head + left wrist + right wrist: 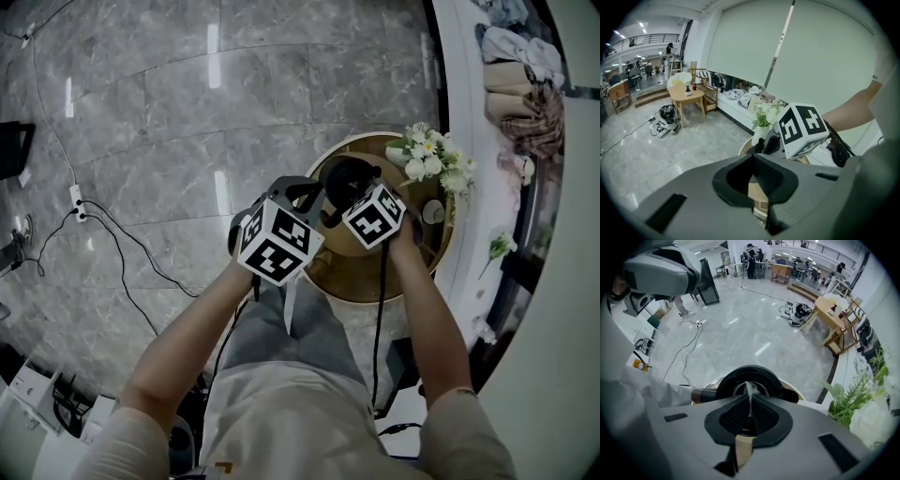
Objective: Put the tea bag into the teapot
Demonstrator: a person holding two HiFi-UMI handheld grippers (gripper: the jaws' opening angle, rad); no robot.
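Note:
A black teapot (348, 178) with its top open stands on a round wooden table (328, 274). In the right gripper view the teapot (761, 378) lies right past the jaws, its brown handle (704, 395) pointing left. My right gripper (749, 398) is shut on the tea bag (748, 390), a thin white piece that sticks out over the pot's mouth. My left gripper (751, 158) is shut, nothing showing between its jaws, and it hovers at the table's left edge beside the right gripper's marker cube (802, 129).
A white vase of white flowers (429, 155) stands at the table's far right, close to the teapot. A small white cup (432, 212) sits behind it. A white bench with clothes (520, 75) curves past the table. Cables (103, 234) lie on the marble floor at left.

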